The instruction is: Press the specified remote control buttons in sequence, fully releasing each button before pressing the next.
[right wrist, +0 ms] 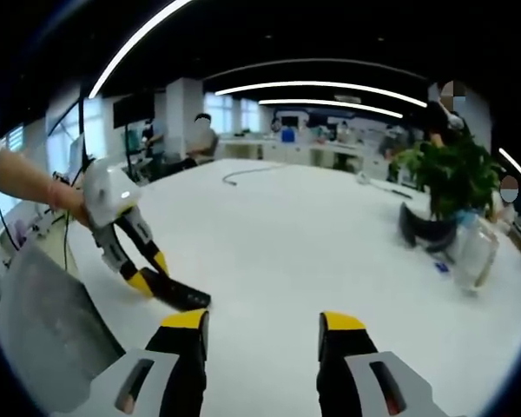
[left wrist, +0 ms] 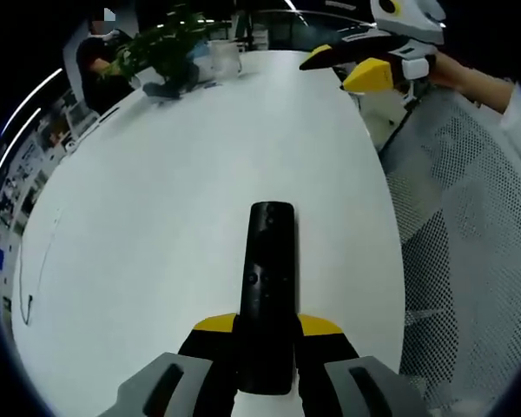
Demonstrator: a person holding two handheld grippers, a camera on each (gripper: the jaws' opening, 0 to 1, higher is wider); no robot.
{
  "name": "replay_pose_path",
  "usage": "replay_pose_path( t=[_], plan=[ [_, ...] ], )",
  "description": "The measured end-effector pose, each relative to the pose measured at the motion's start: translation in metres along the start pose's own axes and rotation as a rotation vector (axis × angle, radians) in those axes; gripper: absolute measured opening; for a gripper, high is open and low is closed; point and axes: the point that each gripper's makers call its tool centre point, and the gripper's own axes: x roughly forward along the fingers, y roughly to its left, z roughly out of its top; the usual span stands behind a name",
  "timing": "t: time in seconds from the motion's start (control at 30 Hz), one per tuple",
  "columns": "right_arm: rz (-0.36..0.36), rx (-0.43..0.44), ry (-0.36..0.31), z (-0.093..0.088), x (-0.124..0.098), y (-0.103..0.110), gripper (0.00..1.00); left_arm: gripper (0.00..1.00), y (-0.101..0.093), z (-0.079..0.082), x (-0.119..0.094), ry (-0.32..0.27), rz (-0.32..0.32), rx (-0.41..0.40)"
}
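Left gripper view looks down the left tongs point(left wrist: 266, 347), whose 2 yellow-tipped jaws are closed on the near end of the remote point(left wrist: 267, 287). It is a long black bar that points away over the white desk point(left wrist: 156, 217), its far end free; whether it rests on the desktop or is lifted off it I cannot tell. A small round button cluster shows about halfway along its top face. At the upper right of this view the right tongs point(left wrist: 352, 65) hang over the desk's right edge, held by a hand point(left wrist: 456, 74) in a white sleeve, well apart from the remote. A grey mesh chair point(left wrist: 469, 243) stands beside that edge. At the desk's far end sit a leafy plant point(left wrist: 169, 43) and a clear jug point(left wrist: 226, 56).

Right gripper view shows the right tongs point(right wrist: 265, 334) with jaws spread wide and nothing between them, above bare desk point(right wrist: 286, 234). To their left the left tongs point(right wrist: 152, 269) clamp the remote point(right wrist: 178, 294), which lies near the desk's edge beside the chair point(right wrist: 43, 330). The plant point(right wrist: 447, 178) and the jug point(right wrist: 473, 252) stand toward the right edge, and a grey cable point(right wrist: 252, 174) lies near the far edge. People sit at other desks in the background.
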Motion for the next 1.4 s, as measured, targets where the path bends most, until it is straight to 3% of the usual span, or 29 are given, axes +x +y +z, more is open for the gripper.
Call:
replay_pose_path(
  t=[1.4],
  plan=[
    [0.019, 0.000, 0.010, -0.003, 0.002, 0.003, 0.43, 0.24, -0.025, -0.001, 0.001, 0.024, -0.008, 0.015]
  ],
)
